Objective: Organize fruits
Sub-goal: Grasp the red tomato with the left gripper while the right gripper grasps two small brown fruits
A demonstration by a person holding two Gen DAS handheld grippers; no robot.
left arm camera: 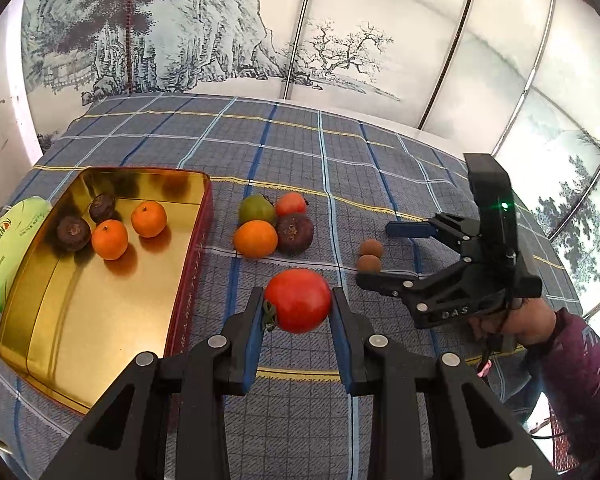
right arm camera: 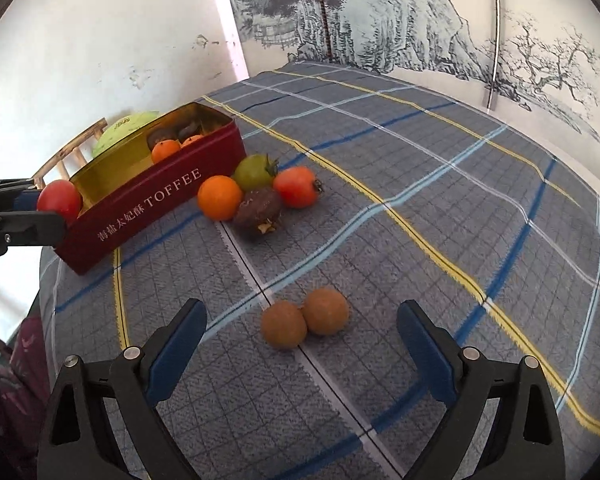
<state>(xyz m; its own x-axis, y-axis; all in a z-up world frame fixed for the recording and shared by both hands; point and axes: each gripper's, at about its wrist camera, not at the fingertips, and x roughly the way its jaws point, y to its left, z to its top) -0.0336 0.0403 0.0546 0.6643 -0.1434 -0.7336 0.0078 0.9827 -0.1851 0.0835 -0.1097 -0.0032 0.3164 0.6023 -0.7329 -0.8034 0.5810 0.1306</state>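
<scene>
A: Main risk rn?

B: The round red tomato [left arm camera: 298, 300] slipping. The left gripper [left arm camera: 296, 304] has it pinched between its blue pads [left arm camera: 254, 334], stem end against the left pad, and it looks lifted off the blue plaid cloth [left arm camera: 380, 184]. Smooth round skin, narrow pads, so a tilt or jolt could pop it out; squeeze harder and it may bruise or split.

A: Where's it vs. the box?

B: Just right of the gold-lined red rectangular TOFFEE tin [left arm camera: 188, 264], near its right wall, not over it yet imo. Carry it too low and it clips the rim.

A: What's inside the tin?

B: Two orange mandarins [left arm camera: 110, 239] and two dark purple round fruits [left arm camera: 74, 233] at the far left end. Dropping the tomato from height could knock them or dent it.

A: Other tool?

B: Right gripper [right arm camera: 302, 330] is spread wide, nothing in it, touching nothing. Two small brown rough-skinned balls [right arm camera: 304, 318] lie touching each other on the cloth between its fingers, further out. Closing on both at once could squirt one away.

A: Rest of the fruit?

B: A cluster beyond the tomato: green tomato, small red tomato, mandarin, dark purple fruit [left arm camera: 295, 233], all huddled together.
</scene>
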